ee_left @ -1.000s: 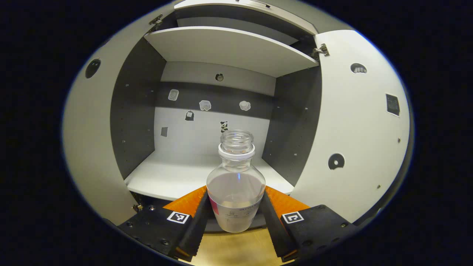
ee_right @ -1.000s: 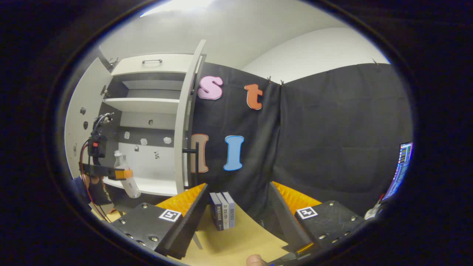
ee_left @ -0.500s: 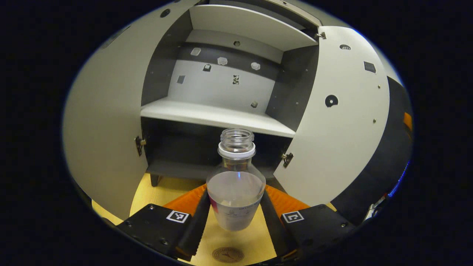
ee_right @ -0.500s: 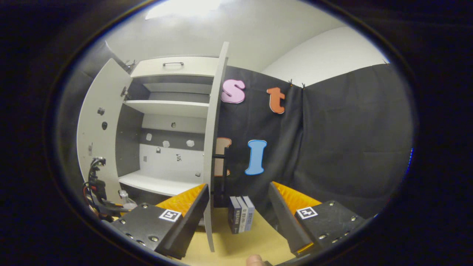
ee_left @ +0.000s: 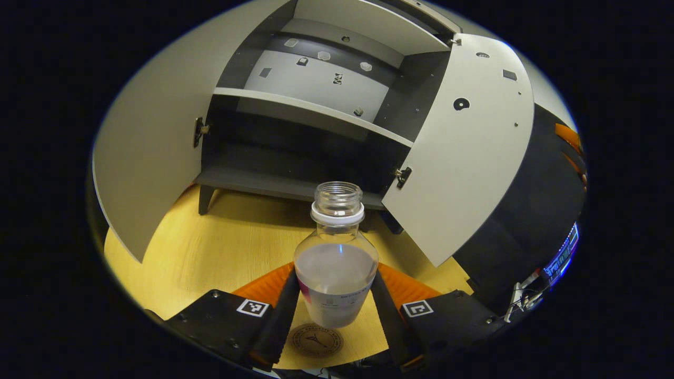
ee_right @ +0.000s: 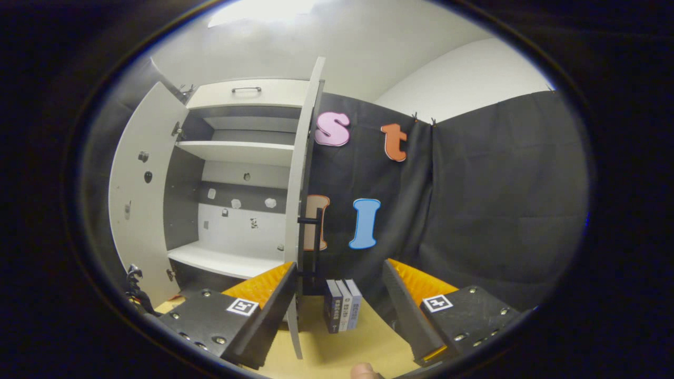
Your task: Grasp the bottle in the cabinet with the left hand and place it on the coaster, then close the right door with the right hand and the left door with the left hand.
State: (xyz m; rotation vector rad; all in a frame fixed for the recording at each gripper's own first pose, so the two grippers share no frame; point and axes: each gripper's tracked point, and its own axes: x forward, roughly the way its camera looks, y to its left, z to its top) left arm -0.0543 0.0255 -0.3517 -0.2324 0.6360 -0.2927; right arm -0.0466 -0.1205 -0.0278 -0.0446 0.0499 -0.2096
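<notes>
In the left gripper view, going from the left, the left door (ee_left: 152,152) swings wide at nine o'clock, the cabinet (ee_left: 295,181) gapes at twelve with its shelves bare, and the right door (ee_left: 463,152) stands open at two o'clock. My left gripper (ee_left: 335,316) pinches the bottle (ee_left: 336,263), one finger pressed to each side of its lower body, so it rides upright between them with its long axis vertical and its open mouth up. The relation that counts for my coming move is straight down: the coaster (ee_left: 316,340) lies on the table (ee_left: 231,252) at six o'clock, just under the bottle's base and a touch toward seven. I judge the bottle is not yet resting on it, though I cannot tell the gap for sure. So I reckon I need a short descent with a slight nudge to the left before I let go. In the right gripper view, again from the left, the left door sits at nine, the right door's edge (ee_right: 300,210) runs upright near the centre, and a few books (ee_right: 342,312) stand at six. My right gripper (ee_right: 339,316) holds nothing, its fingers spread wide, and the right door's edge is close before its left finger, so that hand is the nearer one for that door.
</notes>
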